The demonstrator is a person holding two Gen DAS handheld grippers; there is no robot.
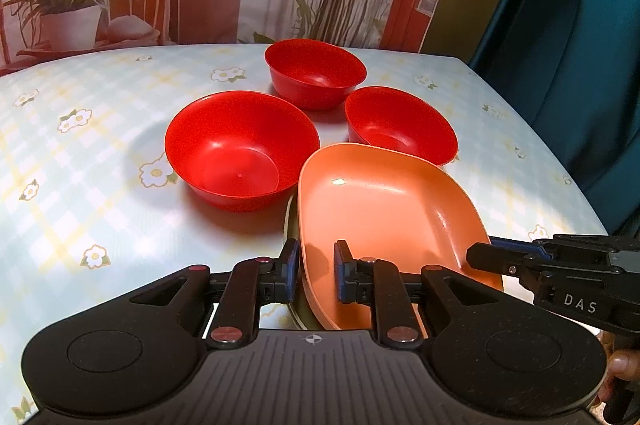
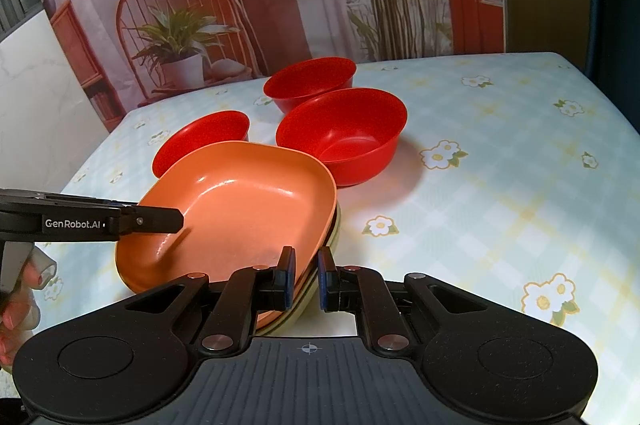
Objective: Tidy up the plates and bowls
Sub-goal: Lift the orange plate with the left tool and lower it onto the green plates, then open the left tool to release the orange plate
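Observation:
An orange squarish plate [image 1: 380, 209] [image 2: 240, 209] lies stacked on pale olive plates [image 2: 320, 285] whose edge shows in the left wrist view [image 1: 290, 225]. My left gripper [image 1: 316, 271] straddles the stack's near left rim with a gap beside its fingers; it also shows in the right wrist view [image 2: 160, 219]. My right gripper [image 2: 306, 277] straddles the stack's right rim, fingers close to it; it also shows in the left wrist view [image 1: 486, 257]. Three red bowls stand behind: a large one [image 1: 240, 149] [image 2: 344, 133], a far one [image 1: 316, 73] [image 2: 308, 81], a third [image 1: 400, 123] [image 2: 200, 141].
The table [image 1: 100, 153] has a pale checked cloth with flowers. A printed backdrop hangs behind it. A dark teal curtain [image 1: 580, 25] hangs past the table's right edge. A white wall [image 2: 32, 97] lies at the left in the right wrist view.

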